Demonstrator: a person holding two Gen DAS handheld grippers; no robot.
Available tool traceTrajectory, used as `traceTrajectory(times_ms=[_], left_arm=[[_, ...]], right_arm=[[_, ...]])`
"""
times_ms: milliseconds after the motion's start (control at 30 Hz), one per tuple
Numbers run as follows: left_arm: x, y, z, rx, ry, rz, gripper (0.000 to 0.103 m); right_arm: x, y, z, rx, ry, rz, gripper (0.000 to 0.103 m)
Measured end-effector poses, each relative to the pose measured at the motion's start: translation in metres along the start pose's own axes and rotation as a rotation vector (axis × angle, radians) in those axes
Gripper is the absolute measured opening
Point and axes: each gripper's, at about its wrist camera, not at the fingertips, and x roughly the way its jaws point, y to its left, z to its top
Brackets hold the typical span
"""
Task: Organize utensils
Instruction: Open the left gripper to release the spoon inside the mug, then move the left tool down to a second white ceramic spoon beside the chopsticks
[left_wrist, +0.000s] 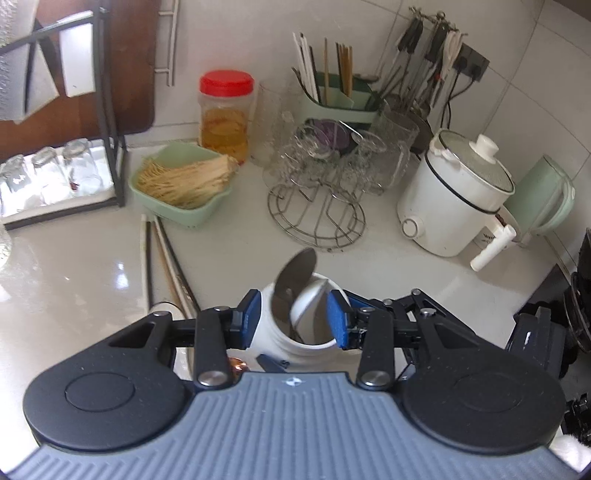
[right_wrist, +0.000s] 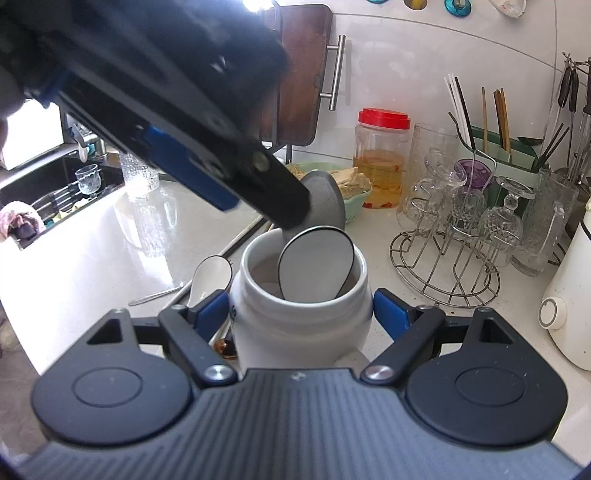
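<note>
A white ceramic jar stands on the counter between the blue pads of my right gripper, which press on its two sides. Inside it lean a white spoon with a dark rim and a metal spoon, bowls up. My left gripper hovers just over the jar mouth with its jaws apart and nothing gripped. In the right wrist view it shows as a dark blurred finger coming down from the upper left. A white spoon and chopsticks lie loose on the counter to the left.
Behind the jar sit a green basket of dried noodles, a red-lidded jar, a wire rack of glasses, a green utensil caddy and a white electric cooker. A sink lies far left.
</note>
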Motion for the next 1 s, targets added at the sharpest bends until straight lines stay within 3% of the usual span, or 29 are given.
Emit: traceTrajectory(times_ms=[333, 1000], left_arm=[[-0.019, 0.021, -0.003, -0.043, -0.042, 0.068, 0.045], [-0.009, 0.060, -0.020, -0.124, -0.002, 0.143, 0.046]], right_arm=[[-0.001, 0.002, 0.001, 0.012, 0.007, -0.016, 0.087], [0.000, 0.004, 0.003, 0.028, 0.024, -0.038, 0.087]])
